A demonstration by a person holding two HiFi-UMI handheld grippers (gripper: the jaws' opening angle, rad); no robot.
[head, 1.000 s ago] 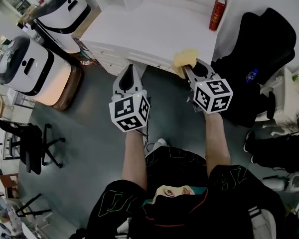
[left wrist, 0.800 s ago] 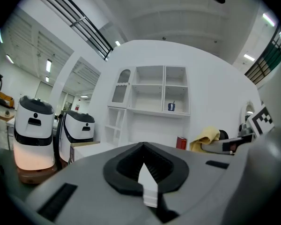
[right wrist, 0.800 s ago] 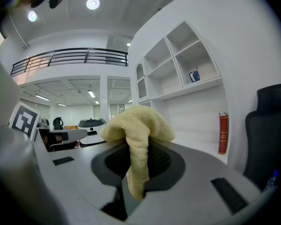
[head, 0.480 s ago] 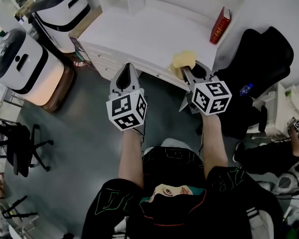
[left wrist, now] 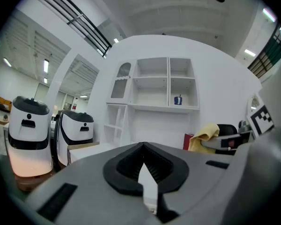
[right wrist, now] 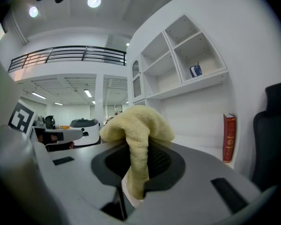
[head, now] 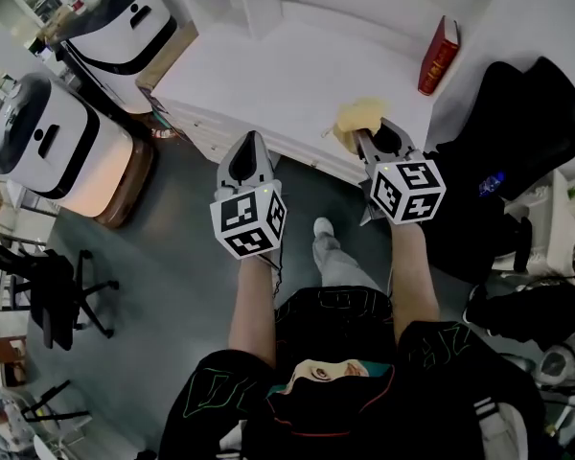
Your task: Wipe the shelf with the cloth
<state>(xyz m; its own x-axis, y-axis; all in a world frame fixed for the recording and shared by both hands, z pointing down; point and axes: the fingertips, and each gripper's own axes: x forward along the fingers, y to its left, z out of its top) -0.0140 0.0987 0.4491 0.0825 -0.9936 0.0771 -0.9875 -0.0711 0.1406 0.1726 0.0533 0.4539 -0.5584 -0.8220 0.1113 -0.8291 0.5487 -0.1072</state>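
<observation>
Head view: I hold both tools out in front of me at the front edge of the white shelf unit [head: 297, 65], with the grey floor [head: 172, 247] below them.
Left gripper [head: 248, 142]: its jaws are pressed together at the tips with nothing between them. It is just short of the unit's front edge and points at it.
Left gripper view: the closed tips of my left gripper [left wrist: 143, 146] aim at the open compartments of the shelf unit [left wrist: 161, 86]. A small blue object [left wrist: 178, 100] stands in one compartment on the right.
Right gripper [head: 369, 134]: it is clamped on the yellow cloth [head: 359, 118].
Cloth: it is bunched above the jaw tips, over the front edge of the unit's broad lower surface. I cannot tell whether it touches the surface.
Right gripper view: a strip of the cloth [right wrist: 138, 125] hangs down between the jaws of my right gripper [right wrist: 136, 149], and the rest mushrooms over the top.
Red book [head: 439, 56]: it stands upright at the right end of the lower surface, against the wall, well apart from the cloth. It also shows in the right gripper view [right wrist: 229, 137].
Black chair [head: 527, 113]: it is to the right of the unit, beside my right tool.
White machines [head: 53, 137]: two black-topped units stand on the floor to the left.
</observation>
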